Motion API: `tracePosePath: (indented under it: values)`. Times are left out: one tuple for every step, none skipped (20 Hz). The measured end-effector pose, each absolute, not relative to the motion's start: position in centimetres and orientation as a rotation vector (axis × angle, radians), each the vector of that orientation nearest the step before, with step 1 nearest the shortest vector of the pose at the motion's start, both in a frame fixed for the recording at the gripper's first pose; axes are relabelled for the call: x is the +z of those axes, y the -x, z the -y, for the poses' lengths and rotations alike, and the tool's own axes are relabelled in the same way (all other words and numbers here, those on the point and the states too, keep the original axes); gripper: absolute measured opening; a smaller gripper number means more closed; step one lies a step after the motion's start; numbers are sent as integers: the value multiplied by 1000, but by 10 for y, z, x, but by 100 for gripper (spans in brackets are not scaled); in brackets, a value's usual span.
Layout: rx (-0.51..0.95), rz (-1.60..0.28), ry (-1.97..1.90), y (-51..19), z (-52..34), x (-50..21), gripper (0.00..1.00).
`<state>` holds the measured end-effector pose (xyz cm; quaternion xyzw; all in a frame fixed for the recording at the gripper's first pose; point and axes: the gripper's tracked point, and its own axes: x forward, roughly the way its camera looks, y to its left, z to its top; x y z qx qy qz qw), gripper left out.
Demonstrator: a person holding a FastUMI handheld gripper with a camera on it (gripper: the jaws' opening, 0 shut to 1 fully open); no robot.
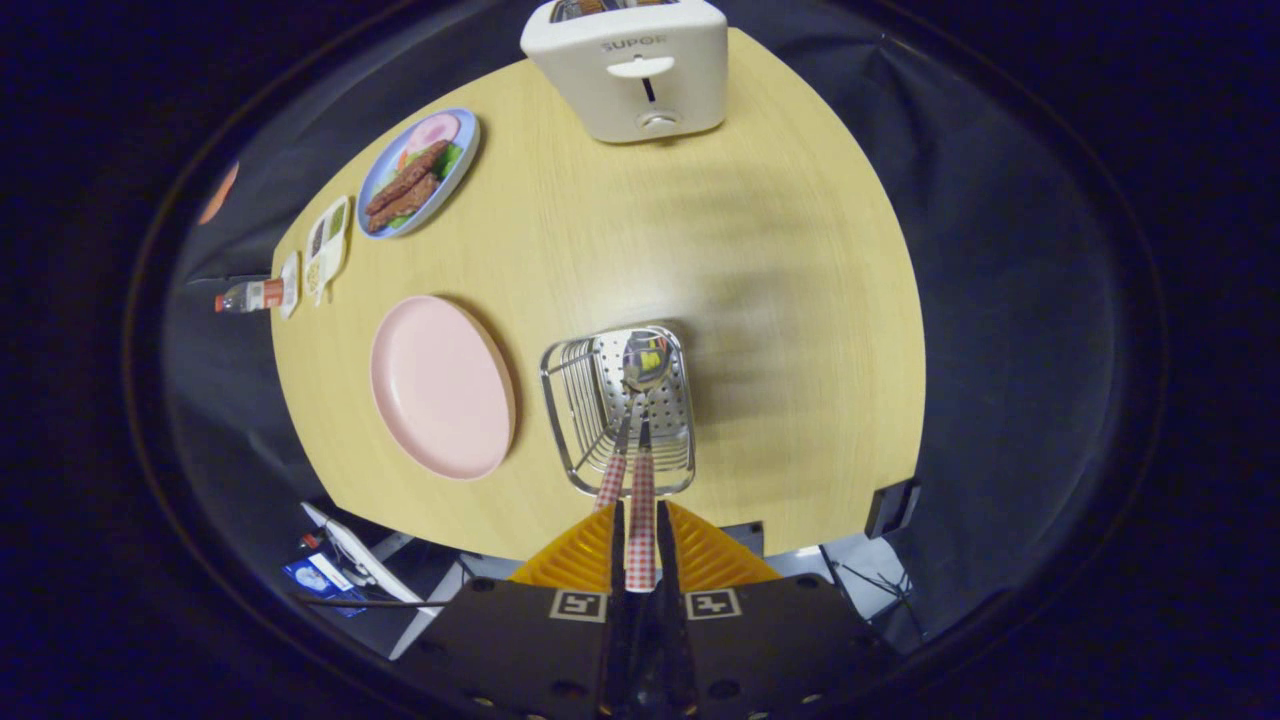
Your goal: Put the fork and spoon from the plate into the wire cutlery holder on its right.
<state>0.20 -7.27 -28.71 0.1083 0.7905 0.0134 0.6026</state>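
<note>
Spoon lowered into the wire cutlery holder

The gripper is clenched on the spoon's checked handle; its shiny bowl sits inside the holder's perforated steel basket. A second checked handle, seemingly the fork, leans there. The smooth round pink plate lies just left of the holder.

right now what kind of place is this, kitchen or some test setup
Likely a staged dining or kitchen tabletop in a test booth: a wooden table carries a toaster, a plate of food and a wire cutlery holder. The gripper grips a spoon over that holder.
</note>
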Motion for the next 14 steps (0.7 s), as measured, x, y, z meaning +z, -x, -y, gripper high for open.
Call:
tracePosePath:
  values:
    - [41, -1808, -250, -7, 72, -283, 18]
    - [63, -1778, -255, -13, 68, -279, 21]
    - [88, -1745, -249, -17, 65, -276, 26]
    - [109, -1705, -241, -24, 63, -272, 41]
    - [127, -1664, -244, -30, 59, -268, 47]
    - [147, -1622, -253, -36, 55, -261, 52]
    - [168, -1571, -264, -43, 48, -252, 54]
    - [182, -1509, -262, -52, 44, -245, 56]
    - [197, -1435, -250, -64, 44, -236, 63]
    - [208, -1348, -221, -76, 43, -228, 70]
    - [211, -1255, -184, -91, 39, -219, 78]
    - [219, -1167, -164, -102, 33, -206, 86]
    - [227, -1087, -165, -108, 24, -193, 88]
    - [239, -1016, -174, -112, 13, -177, 90]
